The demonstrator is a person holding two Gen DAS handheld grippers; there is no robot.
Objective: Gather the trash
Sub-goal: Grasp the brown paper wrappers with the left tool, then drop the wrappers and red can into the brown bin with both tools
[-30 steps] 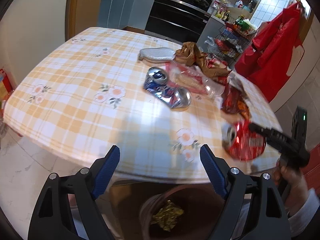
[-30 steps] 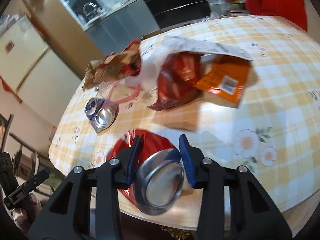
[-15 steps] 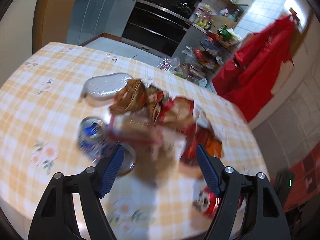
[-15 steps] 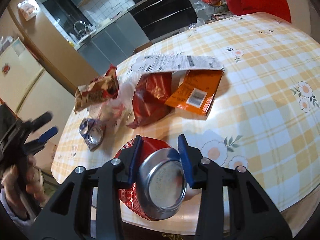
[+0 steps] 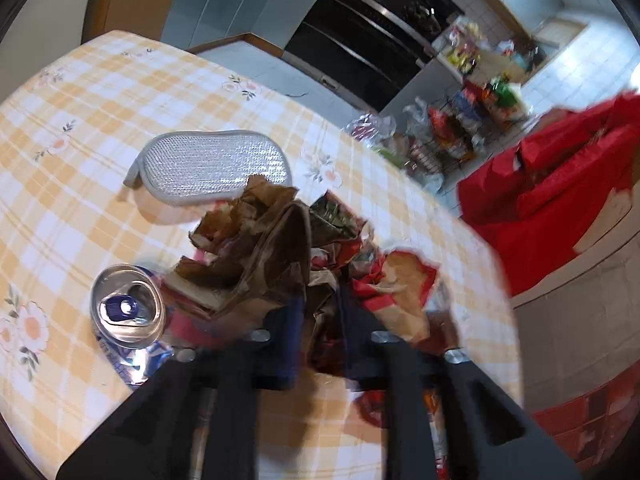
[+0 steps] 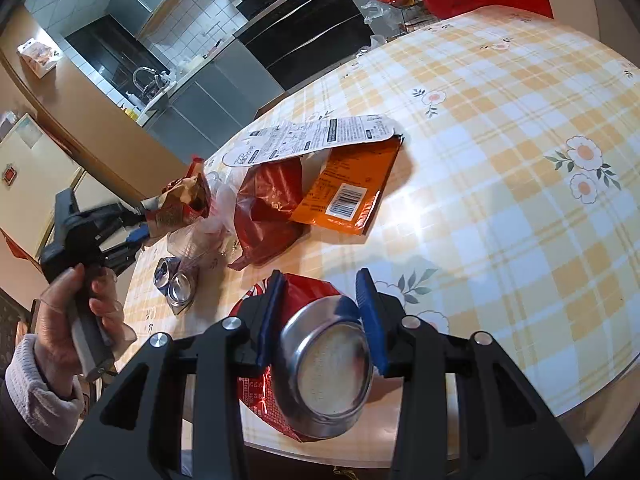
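Observation:
On the checked table (image 5: 80, 120) lies a trash pile: a crumpled brown paper wrapper (image 5: 264, 248), a crushed blue can (image 5: 128, 312) and red wrappers (image 5: 400, 280). My left gripper (image 5: 320, 312) is closing its jaws, with the brown wrapper pinched between them. In the right wrist view the left gripper (image 6: 140, 224) grips that brown wrapper (image 6: 180, 200) at the pile's left end. My right gripper (image 6: 320, 292) is shut on a crushed red can (image 6: 316, 364) near the table's front edge. A red wrapper (image 6: 268, 204), an orange packet (image 6: 348, 188) and a white printed sheet (image 6: 312, 136) lie beyond it.
A silver padded pouch (image 5: 212, 168) lies behind the pile. Clear plastic (image 6: 212, 216) and the blue can (image 6: 174, 280) sit left of the red wrapper. A person's hand (image 6: 76, 312) holds the left gripper. A red garment (image 5: 560, 168) and a stocked rack (image 5: 452, 136) stand past the table.
The left gripper moved from the table's edge above a bin forward over the pile, and its jaws narrowed onto the brown wrapper. The right gripper kept the red can and shifted a little.

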